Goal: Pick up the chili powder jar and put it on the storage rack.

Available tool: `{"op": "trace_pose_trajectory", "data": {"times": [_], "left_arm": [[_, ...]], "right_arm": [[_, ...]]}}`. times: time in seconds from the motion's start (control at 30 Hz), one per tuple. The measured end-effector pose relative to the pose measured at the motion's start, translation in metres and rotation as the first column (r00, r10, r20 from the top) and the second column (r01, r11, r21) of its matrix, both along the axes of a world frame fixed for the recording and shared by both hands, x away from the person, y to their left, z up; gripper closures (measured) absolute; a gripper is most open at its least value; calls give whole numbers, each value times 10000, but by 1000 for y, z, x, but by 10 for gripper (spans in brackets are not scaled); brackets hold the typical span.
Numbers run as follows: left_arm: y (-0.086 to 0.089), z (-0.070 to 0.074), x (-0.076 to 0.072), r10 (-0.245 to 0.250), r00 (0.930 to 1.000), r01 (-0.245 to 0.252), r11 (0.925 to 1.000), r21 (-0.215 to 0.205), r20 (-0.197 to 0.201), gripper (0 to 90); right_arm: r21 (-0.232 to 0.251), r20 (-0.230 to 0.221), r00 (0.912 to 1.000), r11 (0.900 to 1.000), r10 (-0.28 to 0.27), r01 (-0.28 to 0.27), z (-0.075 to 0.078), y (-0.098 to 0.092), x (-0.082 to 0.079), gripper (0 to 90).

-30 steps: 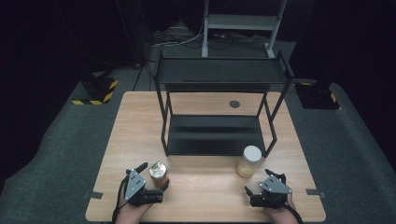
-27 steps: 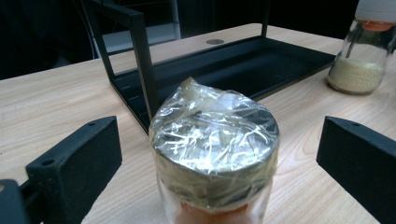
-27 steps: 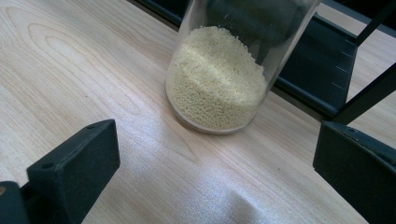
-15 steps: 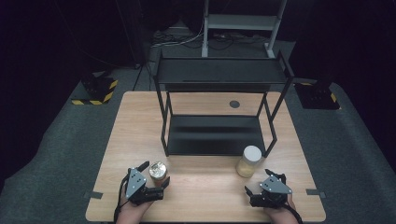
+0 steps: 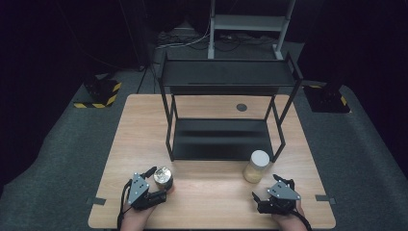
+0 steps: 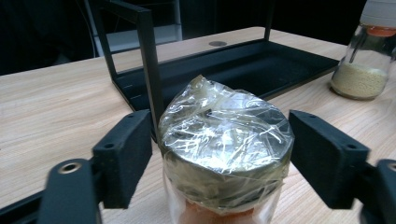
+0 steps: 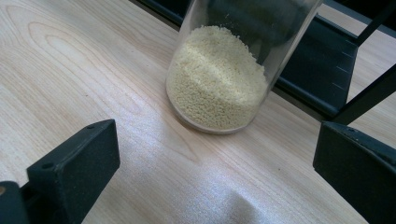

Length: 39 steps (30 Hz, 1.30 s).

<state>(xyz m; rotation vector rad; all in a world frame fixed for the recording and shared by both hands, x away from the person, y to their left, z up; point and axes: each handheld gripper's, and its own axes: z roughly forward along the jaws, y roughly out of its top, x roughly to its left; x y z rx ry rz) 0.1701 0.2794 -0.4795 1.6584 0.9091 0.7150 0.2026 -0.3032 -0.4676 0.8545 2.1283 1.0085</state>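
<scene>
Right, early days: left gripper [image 5: 159, 186] brackets the wrapped jar [image 6: 225, 154], jaws open (no squeeze yet); right gripper [image 5: 269, 190] gapes empty before the grain jar [image 7: 229, 70]; rack [image 5: 223, 144] unloaded.

Your left gripper [image 5: 156, 187] is black, with a grey three-cornered plate on top and a black cable looping off its 7 o'clock side. Its jaws are flat black rectangular blocks, each with a small screw hole in the face, fixed to rounded black arms; the arm at 8 o'clock in the left gripper view carries a metal-ringed hole. Your right gripper [image 5: 272, 190] matches: black body, grey three-cornered plate, cable trailing at 5 o'clock, block jaws with small holes.
</scene>
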Motion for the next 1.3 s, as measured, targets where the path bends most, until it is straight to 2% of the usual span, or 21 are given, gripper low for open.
{"op": "trace_pose_trajectory", "data": {"times": [0.1, 0.2, 0.3, 0.6, 0.9, 1.3], "left_arm": [[1, -2, 0, -69, 10000, 70, 10000, -46, 60, 292], [-1, -2, 0, -63, 9999, 62, 9999, 84, 95, 314], [1, -3, 1, -76, 10000, 76, 9999, -75, 59, 340], [1, -2, 1, -73, 10000, 73, 10000, -59, 52, 344], [5, -2, 0, 104, 9999, -105, 9989, -458, -26, 345], [7, 9, -6, 235, 9996, -226, 9986, -479, 183, 345]], "right_arm": [[2, -8, 10000, 10000, 7, -7, 0, 0, 0, 0], [5, -21, 10000, 10000, 15, -15, 0, 0, 0, 0], [7, -19, 10000, 10000, 32, -32, 0, 0, 0, 0], [25, -19, 10000, 10000, 39, -39, 0, -1, 1, 0], [59, -32, 10000, 10000, 47, -47, 0, -2, 1, 0], [49, -34, 10000, 10000, 59, -59, 0, -2, 1, 0]]}}
